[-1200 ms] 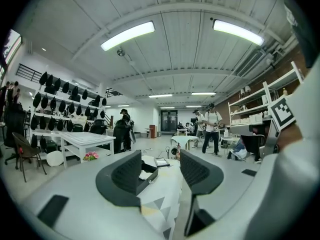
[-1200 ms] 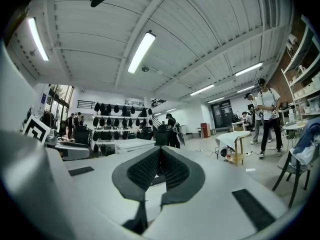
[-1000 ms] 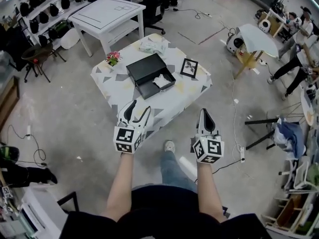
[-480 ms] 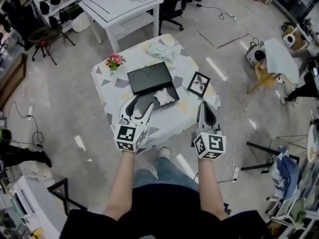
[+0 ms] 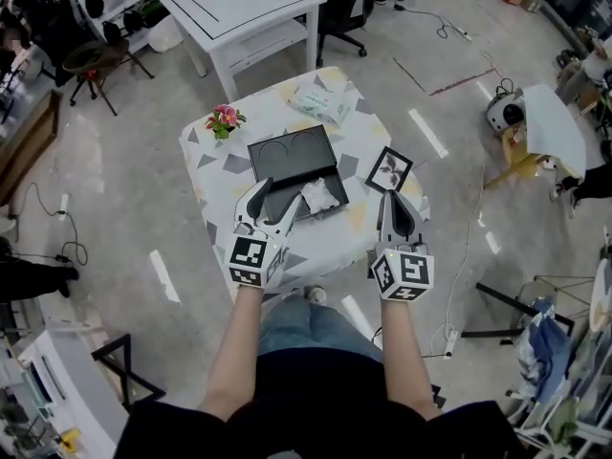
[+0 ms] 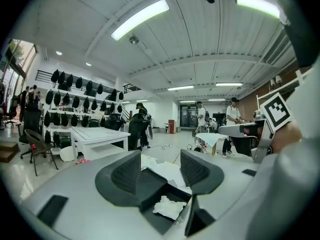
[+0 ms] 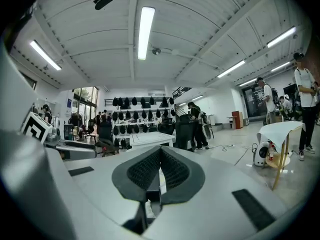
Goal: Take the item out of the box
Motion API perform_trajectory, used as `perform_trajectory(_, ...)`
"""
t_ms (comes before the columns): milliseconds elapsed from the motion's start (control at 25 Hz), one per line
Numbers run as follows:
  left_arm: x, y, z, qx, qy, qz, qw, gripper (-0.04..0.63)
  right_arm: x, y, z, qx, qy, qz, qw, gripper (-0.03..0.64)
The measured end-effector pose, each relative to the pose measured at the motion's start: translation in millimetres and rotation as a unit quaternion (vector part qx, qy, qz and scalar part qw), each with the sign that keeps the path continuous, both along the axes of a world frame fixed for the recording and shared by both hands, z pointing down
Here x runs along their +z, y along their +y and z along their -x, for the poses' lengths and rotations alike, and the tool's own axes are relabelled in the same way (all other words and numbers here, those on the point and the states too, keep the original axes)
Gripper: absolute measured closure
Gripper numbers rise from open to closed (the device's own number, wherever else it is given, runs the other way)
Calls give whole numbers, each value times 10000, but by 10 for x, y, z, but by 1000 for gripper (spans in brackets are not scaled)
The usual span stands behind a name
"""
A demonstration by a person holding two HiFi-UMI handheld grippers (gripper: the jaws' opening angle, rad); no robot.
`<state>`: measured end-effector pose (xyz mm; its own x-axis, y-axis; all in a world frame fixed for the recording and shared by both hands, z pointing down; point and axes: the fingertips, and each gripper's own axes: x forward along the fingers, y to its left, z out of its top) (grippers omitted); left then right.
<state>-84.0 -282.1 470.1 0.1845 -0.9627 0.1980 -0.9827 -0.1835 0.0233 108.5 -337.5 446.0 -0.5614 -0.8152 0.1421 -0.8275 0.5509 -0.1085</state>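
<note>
The left hand-held gripper, spread wide, should sink astride the crumpled white wad in the open black box before pinching — the right hand-held gripper, pressed together, idles.

The room is lit brightly and evenly by long ceiling lights, which are seen in both gripper views. The tubes are washed out to plain white by glare. In the head view the floor is softly lit, and only faint shadows are seen beside the table. Straight lines are bent near the edges, and dark corners are left around both gripper views. The left gripper and the right gripper are shown slightly blurred up close.
</note>
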Motion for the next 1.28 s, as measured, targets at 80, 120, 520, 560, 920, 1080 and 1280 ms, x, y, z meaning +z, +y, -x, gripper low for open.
perform_trajectory(80, -7, -69, 10, 52, -11, 10, 10000, 351, -26, -67, 33, 13, -3, -23, 10000, 614)
perform_trajectory(120, -10, -105, 10, 82, -23, 16, 10000, 351, -40, -100, 51, 19, -4, -31, 10000, 614)
perform_trajectory(520, 157, -466, 17, 351, -107, 372, 9986, 351, 24, -380, 322, -160, 167, 106, 9997, 614)
perform_trajectory(560, 206, -510, 11, 377, -117, 449, 9982, 351, 52, -424, 354, -190, 182, 152, 9995, 614)
perform_trajectory(920, 826, -783, -193, 843, -336, 1488, 9847, 351, 473, -759, 666, -703, 513, 690, 9938, 614)
perform_trajectory(1080, 1218, -845, -261, 1032, -431, 2071, 9719, 351, 709, -858, 787, -885, 623, 928, 9898, 614)
perform_trajectory(1280, 1680, -860, -378, 1307, -479, 2747, 9514, 351, 993, -925, 854, -993, 755, 1154, 9855, 614)
